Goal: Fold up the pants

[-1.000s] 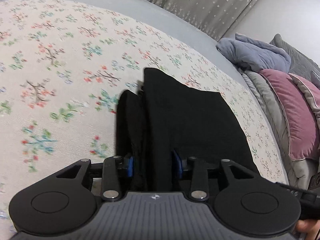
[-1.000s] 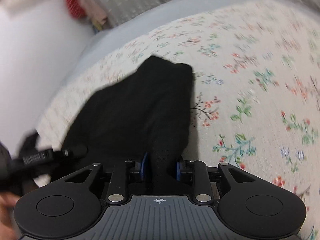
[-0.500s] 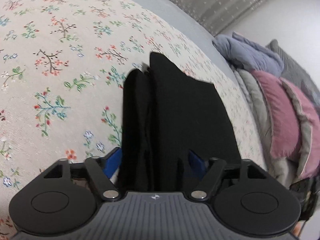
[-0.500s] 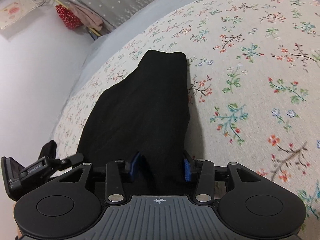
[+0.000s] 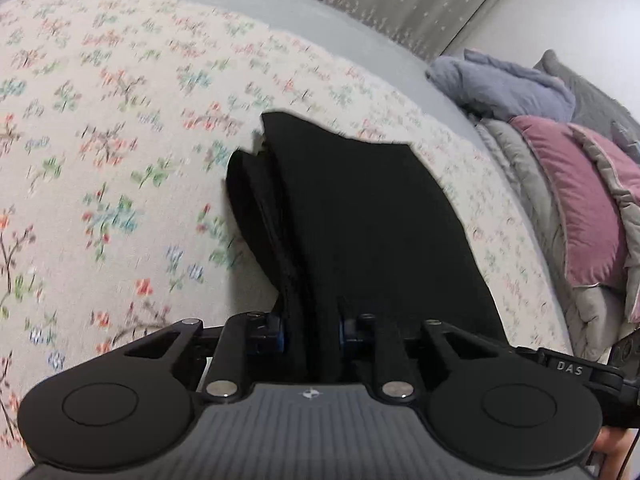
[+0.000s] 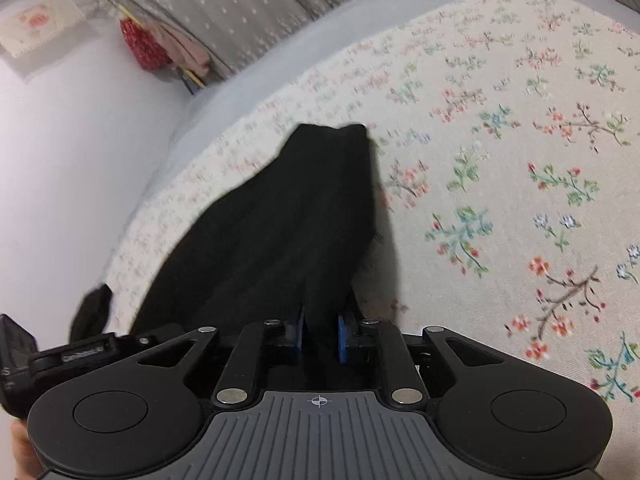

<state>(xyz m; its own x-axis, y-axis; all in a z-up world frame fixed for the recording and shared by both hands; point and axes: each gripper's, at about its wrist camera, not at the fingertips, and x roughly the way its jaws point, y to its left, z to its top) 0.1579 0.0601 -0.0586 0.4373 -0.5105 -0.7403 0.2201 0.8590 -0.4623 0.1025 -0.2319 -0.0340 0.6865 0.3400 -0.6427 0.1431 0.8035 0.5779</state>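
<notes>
Black pants [image 5: 360, 216] lie partly folded on a floral bedspread [image 5: 100, 160], with several layers showing at their left edge. My left gripper [image 5: 311, 330] is shut on the near edge of the pants, the cloth bunched between its blue pads. In the right wrist view the same pants [image 6: 280, 220] stretch away from me. My right gripper [image 6: 319, 338] is shut on their near right edge. The right gripper's body shows at the left wrist view's lower right edge [image 5: 576, 368]. The left gripper's body shows at the right wrist view's lower left [image 6: 80, 356].
Grey and pink pillows [image 5: 580, 200] and a blue-grey blanket [image 5: 508, 84] are piled at the right of the bed. A grey curtain [image 6: 224, 4] hangs behind. A white wall [image 6: 72, 160] borders the bed's left side, with red and pink items [image 6: 144, 44] hanging there.
Both grippers stood open around the pants' edge half a second ago and have closed on the cloth. The views have shifted and blurred, so both hands are moving.
</notes>
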